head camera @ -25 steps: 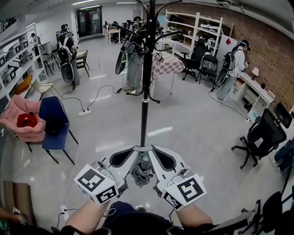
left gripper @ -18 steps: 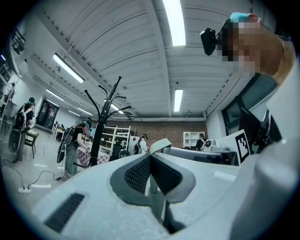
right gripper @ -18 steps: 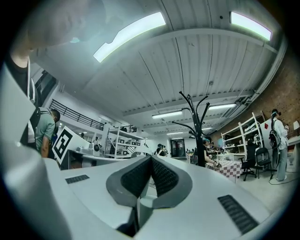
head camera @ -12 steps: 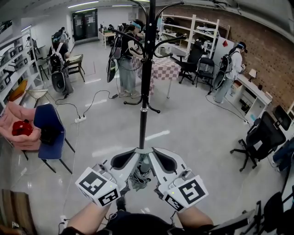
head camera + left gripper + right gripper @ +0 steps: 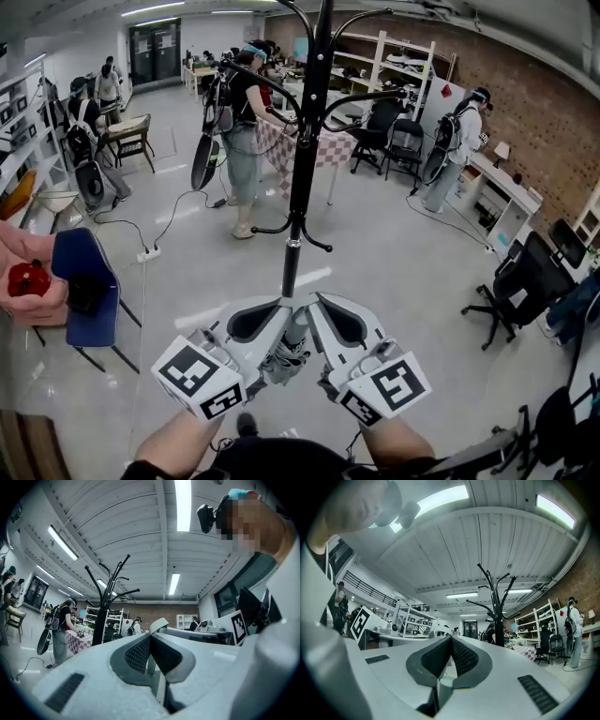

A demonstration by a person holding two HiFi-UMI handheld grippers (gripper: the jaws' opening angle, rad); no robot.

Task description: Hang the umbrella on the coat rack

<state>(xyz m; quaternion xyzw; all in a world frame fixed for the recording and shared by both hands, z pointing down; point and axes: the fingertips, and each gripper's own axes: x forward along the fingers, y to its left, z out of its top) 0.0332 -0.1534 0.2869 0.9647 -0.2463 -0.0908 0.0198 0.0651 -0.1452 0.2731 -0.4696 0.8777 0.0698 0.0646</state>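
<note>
On the left, the left gripper (image 5: 277, 305) has its jaws closed, the pads meeting at the tips, and a pale green part of the umbrella (image 5: 284, 361) sits in the gap just behind the pads; I judge that it grips only this thin part, so the folded cloth hanging below may slip out during the lift; in the middle, the coat rack (image 5: 302, 178) stands ahead, and its upper hooks (image 5: 361, 97) are high above both grippers, so a reach that is too low may knock the pole or miss the hook, and the rack could rock; on the right, the right gripper (image 5: 317, 302) is closed in the same way on the same pale part, and if one gripper releases too early or the two pull apart, the umbrella may fall to the floor (image 5: 394, 272); as for place, the umbrella hangs between the two grippers, just below their meeting tips, held from the left and from the right, with the pole apart beyond it.
</note>
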